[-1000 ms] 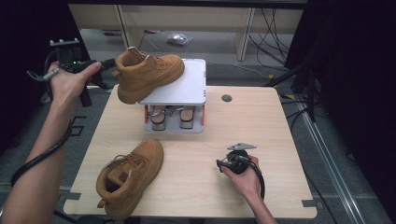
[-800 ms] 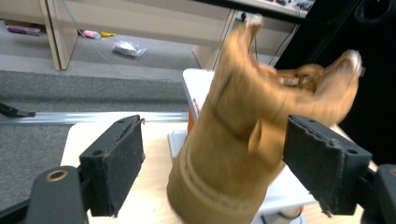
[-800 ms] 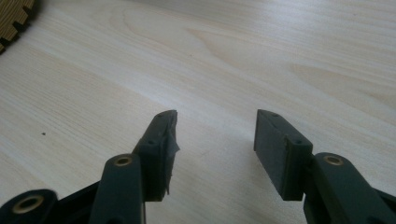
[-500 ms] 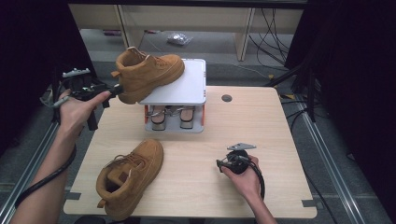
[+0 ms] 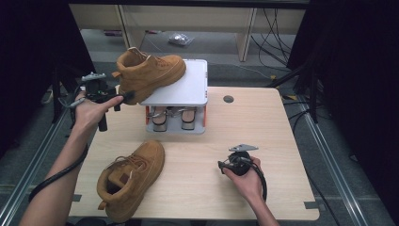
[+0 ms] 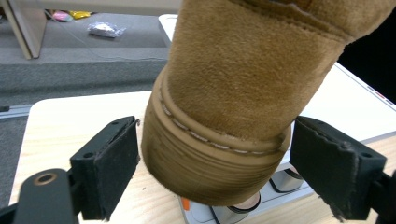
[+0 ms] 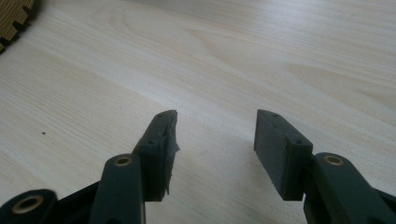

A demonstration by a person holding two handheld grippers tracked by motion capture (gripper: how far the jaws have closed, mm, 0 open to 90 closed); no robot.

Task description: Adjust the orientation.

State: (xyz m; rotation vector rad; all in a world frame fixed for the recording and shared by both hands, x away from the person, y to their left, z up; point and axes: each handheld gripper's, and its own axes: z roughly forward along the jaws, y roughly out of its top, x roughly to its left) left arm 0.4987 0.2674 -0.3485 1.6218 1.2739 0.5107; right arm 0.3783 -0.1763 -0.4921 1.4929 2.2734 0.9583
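A second tan boot lies on its side at the near left of the wooden table. Brown shoes sit under the white rack. A dark round hole marks the tabletop. On the grey floor beyond lies a clear plastic bag, with cables nearby

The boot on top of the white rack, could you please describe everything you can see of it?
The boot is tan suede with a ribbed sole of the same colour, stitched welt and laces. It stands upright on the white rack, heel overhanging the left edge. The left gripper has its jaws on either side of the heel; they have just been opening, with gaps showing at both pads.
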